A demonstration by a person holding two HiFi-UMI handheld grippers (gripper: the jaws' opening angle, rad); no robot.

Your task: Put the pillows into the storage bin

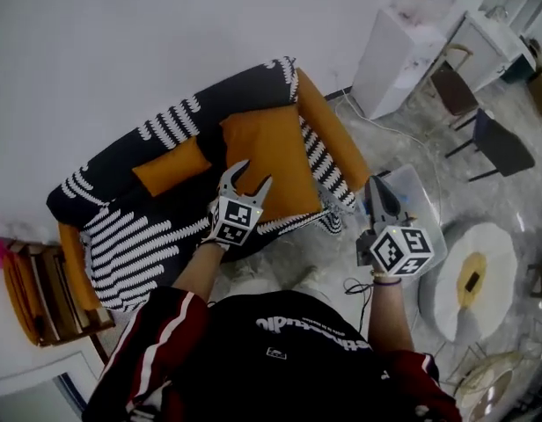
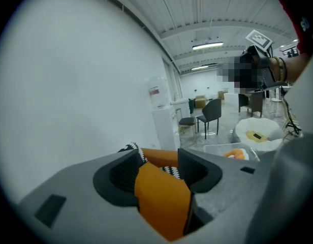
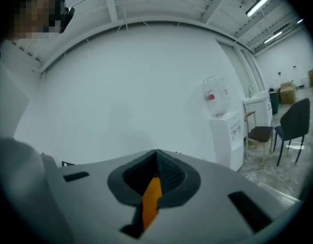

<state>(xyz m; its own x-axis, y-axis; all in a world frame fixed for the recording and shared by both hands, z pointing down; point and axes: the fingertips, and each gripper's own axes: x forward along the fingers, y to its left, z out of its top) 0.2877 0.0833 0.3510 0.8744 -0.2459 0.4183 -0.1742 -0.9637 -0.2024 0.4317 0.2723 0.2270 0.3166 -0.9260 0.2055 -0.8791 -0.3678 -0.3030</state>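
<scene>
Pillows (image 1: 269, 161) rest on striped sofa (image 1: 130, 244); left gripper (image 1: 252, 174) gapes empty, right gripper (image 1: 377, 185) closed on nothing.

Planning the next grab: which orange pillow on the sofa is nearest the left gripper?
The larger orange pillow, right at the left gripper; the smaller pillow lies farther left.

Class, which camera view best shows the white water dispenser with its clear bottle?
Right gripper view: the white water dispenser stands side-on, bottle and cabinet clear. Left gripper view shows it smaller; head view, from above.
</scene>
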